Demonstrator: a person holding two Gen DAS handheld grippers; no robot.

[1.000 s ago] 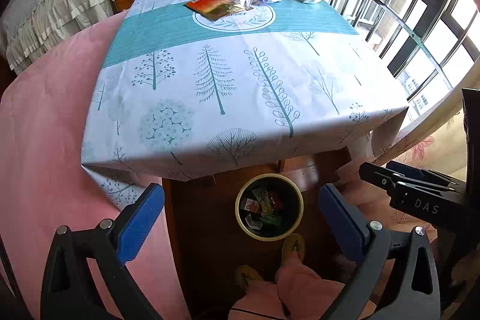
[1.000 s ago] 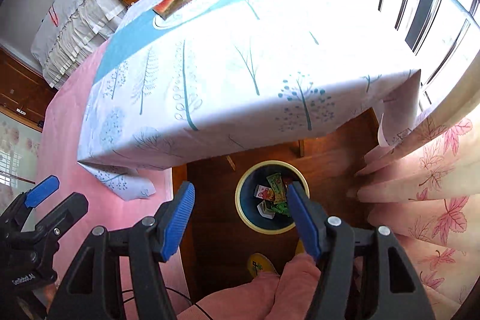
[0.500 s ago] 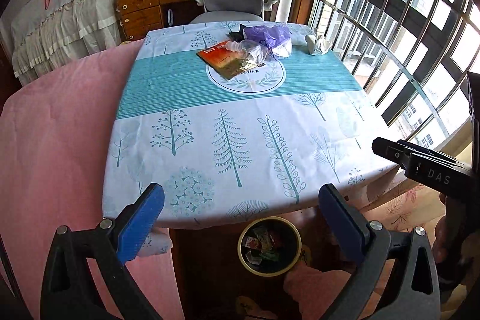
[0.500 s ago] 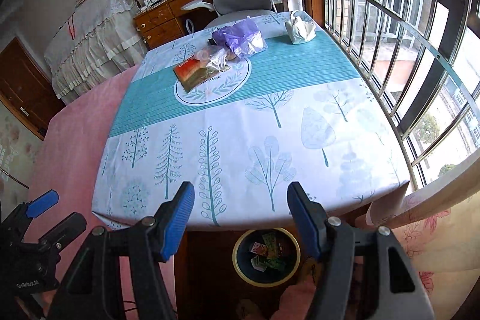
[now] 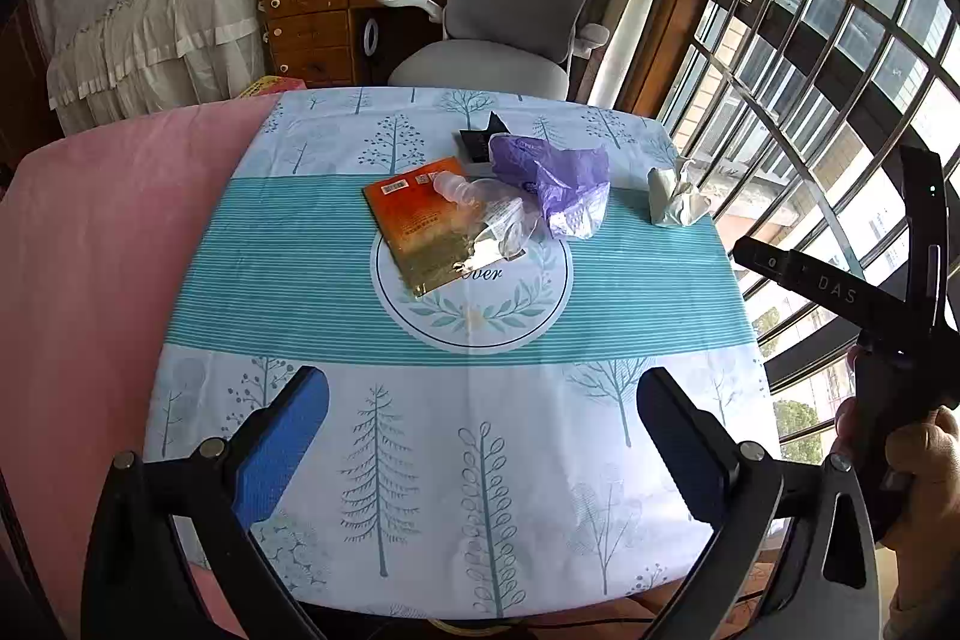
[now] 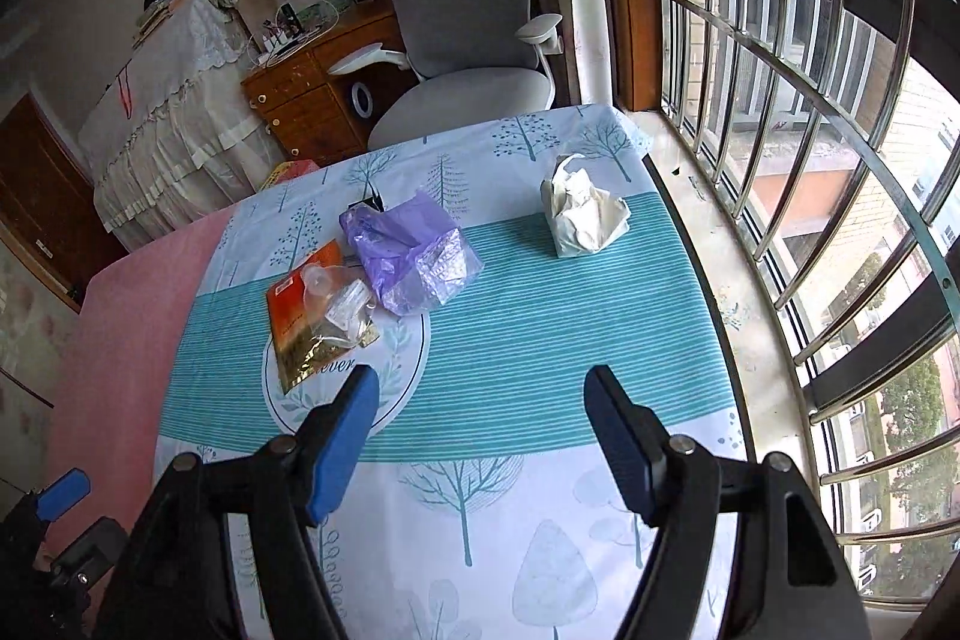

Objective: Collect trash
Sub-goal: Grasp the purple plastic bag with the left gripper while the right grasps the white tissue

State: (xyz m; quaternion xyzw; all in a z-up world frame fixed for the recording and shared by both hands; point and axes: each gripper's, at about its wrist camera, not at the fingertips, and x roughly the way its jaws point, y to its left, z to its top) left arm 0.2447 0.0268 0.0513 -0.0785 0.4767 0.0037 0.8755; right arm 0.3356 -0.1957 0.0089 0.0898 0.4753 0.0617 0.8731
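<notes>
Trash lies on the far half of the table (image 5: 420,448): an orange foil packet (image 5: 420,232) (image 6: 297,328), a crushed clear plastic bottle (image 5: 486,211) (image 6: 339,301) on it, a crumpled purple plastic bag (image 5: 555,184) (image 6: 408,250), a small black wrapper (image 5: 477,139) behind it, and a crumpled white tissue (image 5: 675,196) (image 6: 582,214) near the window side. My left gripper (image 5: 483,439) is open and empty above the near table edge. My right gripper (image 6: 483,439) is open and empty above the table's near right part.
The table wears a white and teal tree-print cloth (image 6: 540,340). A grey office chair (image 5: 510,16) stands behind it, a wooden drawer desk (image 5: 312,22) further back. A barred window (image 6: 810,100) runs along the right. A pink bed cover (image 5: 90,280) lies left.
Both grippers have risen and tilted up from over the floor bin to over the tabletop. The bin has dropped out of view. Both stay open.
</notes>
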